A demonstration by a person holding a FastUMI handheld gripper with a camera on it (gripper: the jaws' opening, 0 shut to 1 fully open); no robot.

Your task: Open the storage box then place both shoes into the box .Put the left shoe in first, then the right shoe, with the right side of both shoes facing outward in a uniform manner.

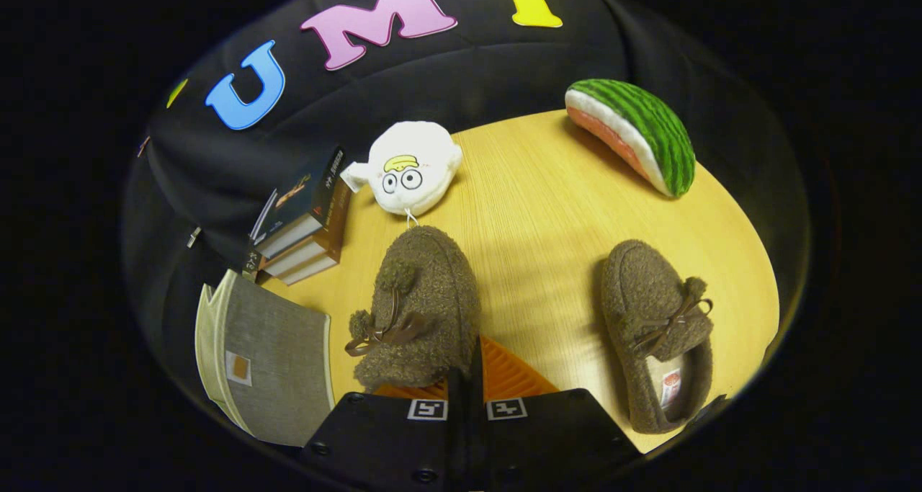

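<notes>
My gripper [472,368] is shut on the rim of a brown fuzzy shoe [421,297] with a bow and pompoms. The shoe's toe points away from me and its body lies over the near finger on the box side. The second brown shoe [655,326] lies on the wooden table [547,211] on the other side of the fingers, toe away, its opening and insole toward me. The grey fabric storage box [270,362] with a cream rim stands next to the held shoe. I cannot tell whether its lid is open.
A stack of books [306,222] stands beyond the box. A white plush toy with a face [410,168] sits just past the held shoe's toe. A watermelon-slice plush [634,132] lies at the table's far edge.
</notes>
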